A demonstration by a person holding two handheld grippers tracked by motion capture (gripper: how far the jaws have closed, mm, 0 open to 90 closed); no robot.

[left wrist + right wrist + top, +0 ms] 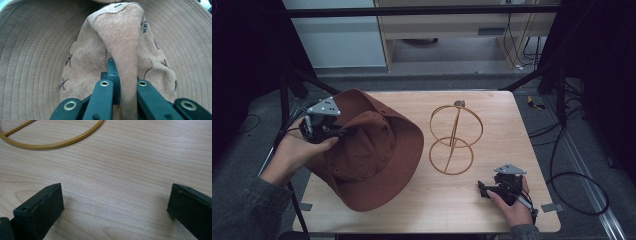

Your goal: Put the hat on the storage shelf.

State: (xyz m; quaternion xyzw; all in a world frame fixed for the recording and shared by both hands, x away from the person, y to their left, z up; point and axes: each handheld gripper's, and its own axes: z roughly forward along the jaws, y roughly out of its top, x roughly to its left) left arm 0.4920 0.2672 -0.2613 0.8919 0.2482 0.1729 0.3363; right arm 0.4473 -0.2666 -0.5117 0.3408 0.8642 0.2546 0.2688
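A brown wide-brimmed hat [372, 150] is tilted up at the left of the wooden table [492, 120]. My left gripper [343, 132] is shut on a pinched fold of the hat's crown [122, 47], with the stitched brim [32, 57] spread behind it. A gold wire stand [454, 137] of two rings joined by a rod stands at the table's middle. My right gripper [482, 189] rests open near the front right edge, its jaws wide apart over bare wood, with the stand's lower ring [53, 143] just ahead of it.
Black cables [577, 175] trail on the floor to the right of the table. Dark frame legs [292, 85] stand at the back left and back right corners. Tape tabs [550, 207] mark the front table corners.
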